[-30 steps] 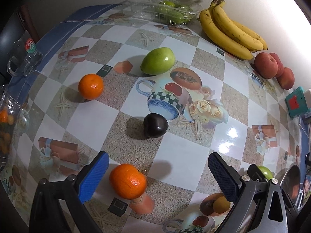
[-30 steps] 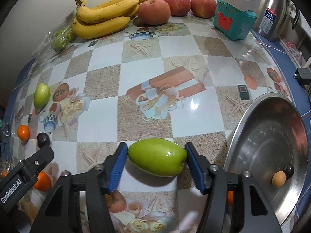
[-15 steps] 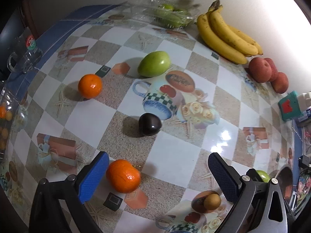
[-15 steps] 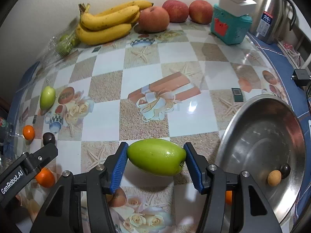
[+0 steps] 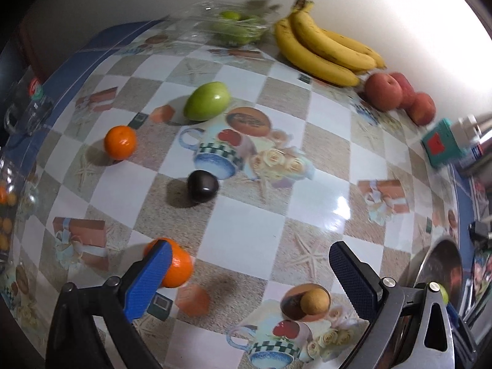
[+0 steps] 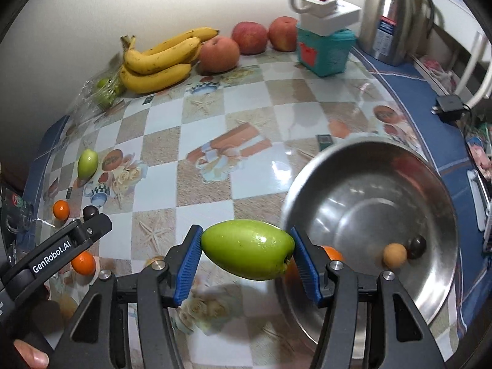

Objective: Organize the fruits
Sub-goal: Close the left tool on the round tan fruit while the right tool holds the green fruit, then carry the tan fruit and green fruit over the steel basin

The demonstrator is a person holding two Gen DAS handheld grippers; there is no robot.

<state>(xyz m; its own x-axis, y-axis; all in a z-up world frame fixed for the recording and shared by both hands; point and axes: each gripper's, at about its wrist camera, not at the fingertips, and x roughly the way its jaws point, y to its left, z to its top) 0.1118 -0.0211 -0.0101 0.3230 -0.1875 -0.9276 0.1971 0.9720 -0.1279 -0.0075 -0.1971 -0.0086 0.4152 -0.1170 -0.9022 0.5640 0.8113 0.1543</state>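
The checkered, picture-printed tabletop (image 6: pixel 160 147) carries everything, with the big fruit lined up along the far wall: a bunch of yellow bananas (image 6: pixel 160 58), three red apples (image 6: pixel 220 53) beside it, and a clear plastic pack of small green fruit (image 5: pixel 233 26) at the far left. I judge that row is out of the way on purpose, leaving the middle free for sorting.

The wide stainless-steel bowl (image 6: pixel 430 295) sits near right, and I take it for the collecting place: a small tan round fruit (image 6: pixel 394 255) and a small dark round fruit (image 6: pixel 417 247) lie touching on its floor, and an orange one shows behind my right pad.

My right gripper (image 6: pixel 246 255) is closed partway on an oval glossy green fruit (image 6: pixel 247 253), its blue pads pressing both ends, the fruit clear of the tabletop just left of the bowl's rim. I hold it lengthwise so the pads bear on the narrow ends.

My left gripper (image 5: pixel 246 273) is open and holds nothing; its left pad overlaps a near orange mandarin (image 5: pixel 180 269), contact unclear. Loose fruit awaits farther out: a second green oval fruit (image 5: pixel 207 101), a far-left mandarin (image 5: pixel 120 142), a dark plum-like fruit (image 5: pixel 203 186), and a tan ball (image 5: pixel 315 300) near right.
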